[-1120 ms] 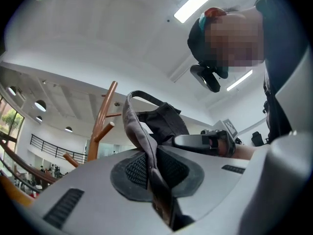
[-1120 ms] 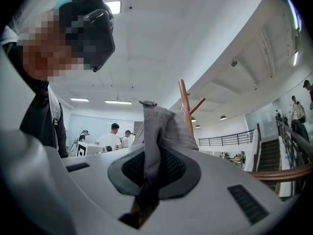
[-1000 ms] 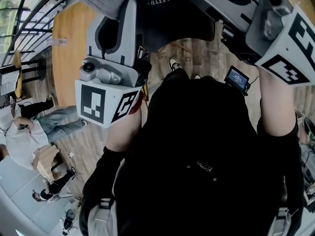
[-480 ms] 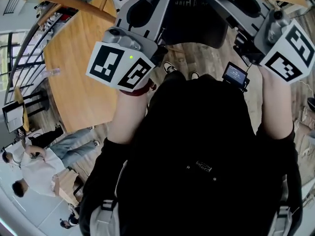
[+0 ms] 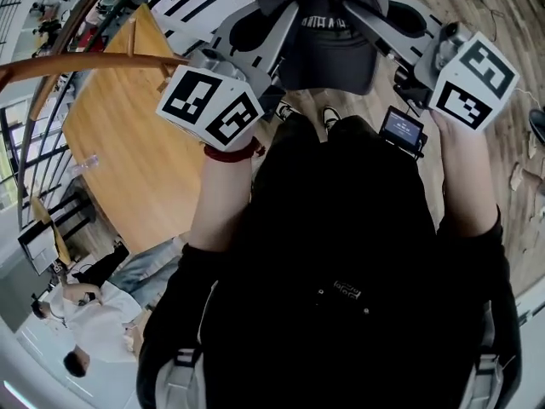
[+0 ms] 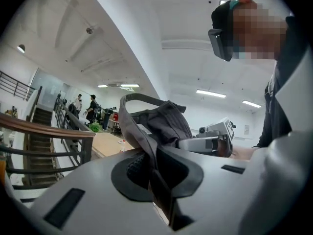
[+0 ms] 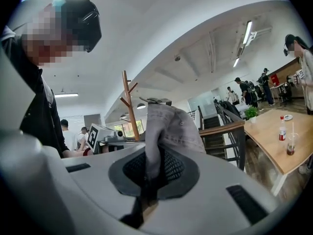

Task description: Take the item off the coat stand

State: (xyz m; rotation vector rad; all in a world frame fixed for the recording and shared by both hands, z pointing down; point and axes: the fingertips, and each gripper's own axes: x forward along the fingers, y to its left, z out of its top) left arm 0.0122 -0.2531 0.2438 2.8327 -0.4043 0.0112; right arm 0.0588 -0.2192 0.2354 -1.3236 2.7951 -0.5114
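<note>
A dark grey cap [image 5: 328, 45] hangs in the air between my two grippers, in front of my chest. My left gripper [image 5: 283, 17] comes in from the left and is shut on the cap's cloth [image 6: 161, 124], which is pinched between its pads. My right gripper [image 5: 373, 15] comes in from the right; its jaws are closing, with a fold of the cap [image 7: 168, 126] pressed between them. The wooden coat stand [image 7: 128, 102] rises behind the cap, apart from it. The other gripper [image 6: 215, 136] shows across the cap in each gripper view.
A wooden table [image 5: 128, 160] stands to my left, with bottles and a cup on it [image 7: 286, 138]. A railing with a wooden handrail [image 6: 49, 131] and stairs run beside it. Several people [image 5: 77, 313] are standing and sitting around the room.
Both grippers have drawn closer together with the cap between them. They sit smaller and higher in the head view. The left gripper has swung up and to the right.
</note>
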